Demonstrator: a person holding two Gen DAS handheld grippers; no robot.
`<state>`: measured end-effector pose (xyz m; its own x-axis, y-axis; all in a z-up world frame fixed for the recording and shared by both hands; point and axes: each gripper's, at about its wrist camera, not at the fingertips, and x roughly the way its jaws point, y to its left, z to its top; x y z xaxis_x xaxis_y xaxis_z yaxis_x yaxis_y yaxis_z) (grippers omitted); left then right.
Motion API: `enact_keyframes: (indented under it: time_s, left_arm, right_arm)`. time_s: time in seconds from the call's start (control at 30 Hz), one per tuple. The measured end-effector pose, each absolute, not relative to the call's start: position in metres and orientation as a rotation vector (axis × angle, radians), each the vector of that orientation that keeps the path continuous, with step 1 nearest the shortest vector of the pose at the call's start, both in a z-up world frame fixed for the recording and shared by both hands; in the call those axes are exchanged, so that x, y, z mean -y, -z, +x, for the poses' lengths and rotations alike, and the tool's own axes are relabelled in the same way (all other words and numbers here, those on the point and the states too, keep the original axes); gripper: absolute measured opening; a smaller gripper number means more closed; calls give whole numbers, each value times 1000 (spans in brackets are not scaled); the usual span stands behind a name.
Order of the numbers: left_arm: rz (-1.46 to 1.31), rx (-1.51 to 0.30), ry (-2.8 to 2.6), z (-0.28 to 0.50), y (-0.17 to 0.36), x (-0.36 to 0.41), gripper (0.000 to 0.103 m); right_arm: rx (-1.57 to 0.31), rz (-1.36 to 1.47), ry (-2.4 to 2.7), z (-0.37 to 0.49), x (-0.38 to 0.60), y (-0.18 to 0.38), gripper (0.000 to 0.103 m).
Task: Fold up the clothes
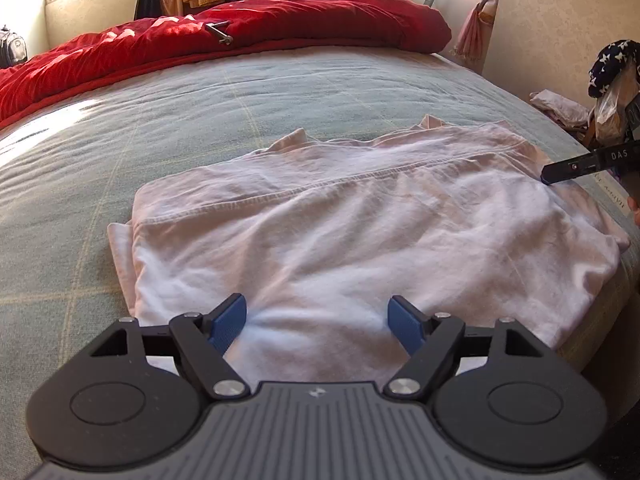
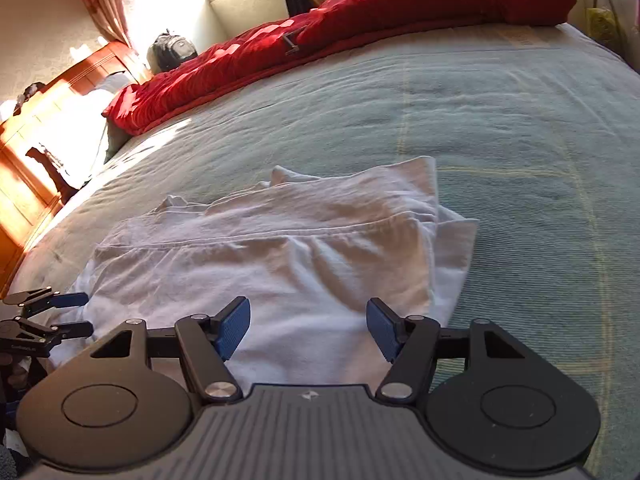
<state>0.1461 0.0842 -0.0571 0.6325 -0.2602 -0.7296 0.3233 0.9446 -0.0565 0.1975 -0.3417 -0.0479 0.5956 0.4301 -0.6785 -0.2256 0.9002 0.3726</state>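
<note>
We see the bed [image 1: 240,92], woven grey-green cover, with a crumpled red duvet [image 1: 248,28] at the far side. The pale pink shirt [image 1: 360,232], soft and creased, lies folded directly ahead of both grippers. Left gripper [image 1: 318,322] spread wide, empty; right gripper [image 2: 308,326] likewise.

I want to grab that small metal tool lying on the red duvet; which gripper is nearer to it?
Neither clearly: the left gripper and right gripper both hang open over the white garment, far from the metal tool across the bed.
</note>
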Motion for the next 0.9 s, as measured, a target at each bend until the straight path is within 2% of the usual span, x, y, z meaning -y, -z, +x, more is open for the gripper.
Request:
enact_keyframes:
  time_s: [0.07, 0.2, 0.5, 0.73, 0.9]
  left_arm:
    - [86, -830, 285, 140, 52, -91, 78]
    - [70, -785, 313, 132, 35, -89, 78]
    - [61, -832, 319, 112, 57, -72, 78]
    - [44, -831, 354, 99, 54, -69, 78]
    - [-4, -820, 422, 98, 47, -54, 78]
  right_arm:
    - [-833, 278, -368, 188, 344, 41, 71]
    - [-786, 370, -447, 175, 336, 28, 82]
    - [-884, 530, -507, 145, 307, 64, 82]
    - [-795, 653, -356, 92, 366, 65, 83]
    - [-752, 712, -482, 93, 348, 56, 90]
